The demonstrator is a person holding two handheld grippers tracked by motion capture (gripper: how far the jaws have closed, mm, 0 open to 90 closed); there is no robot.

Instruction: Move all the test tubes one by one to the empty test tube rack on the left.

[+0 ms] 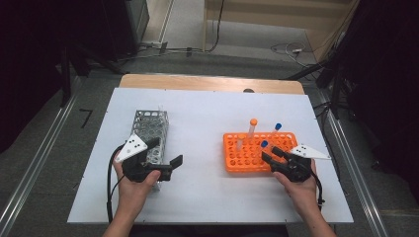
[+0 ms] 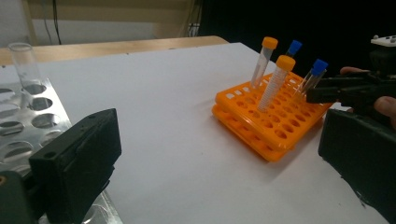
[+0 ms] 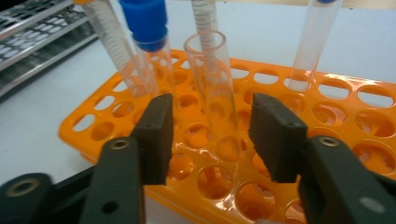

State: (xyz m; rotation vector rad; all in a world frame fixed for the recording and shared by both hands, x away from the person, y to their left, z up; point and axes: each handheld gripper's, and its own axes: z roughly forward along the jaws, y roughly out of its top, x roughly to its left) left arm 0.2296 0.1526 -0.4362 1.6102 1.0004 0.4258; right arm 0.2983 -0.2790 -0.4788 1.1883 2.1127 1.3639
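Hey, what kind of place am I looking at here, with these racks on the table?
Probably a lab or test bench: an orange tube rack with capped tubes, a metal rack, and cables on the floor.

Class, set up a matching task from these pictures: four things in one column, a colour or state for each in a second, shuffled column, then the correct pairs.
Things:
1. left gripper
2. plastic rack
3. metal rack
4. uncapped tube between the right gripper's jaws

Descriptions:
A. orange
B. clear, open-topped
C. jaws wide open, nothing between them
D. silver-grey

Pairs: 1-C, 2-A, 3-D, 4-B
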